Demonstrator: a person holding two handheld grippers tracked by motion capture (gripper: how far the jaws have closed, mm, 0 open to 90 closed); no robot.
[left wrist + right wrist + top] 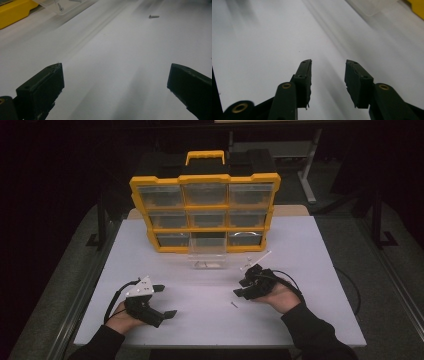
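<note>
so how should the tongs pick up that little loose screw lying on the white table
Grip the small silver screw across its thin shank, coming straight down from above. It lies flat on the white table, so nothing sticks up to pinch; the jaws must straddle it crosswise. The right tongs sit nearest, open, with nothing between their jaws.

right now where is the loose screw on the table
In the high view the loose screw lies on the white table, just in front of the right gripper and nearer the person than the clear drawer; the left gripper view shows it too.
</note>
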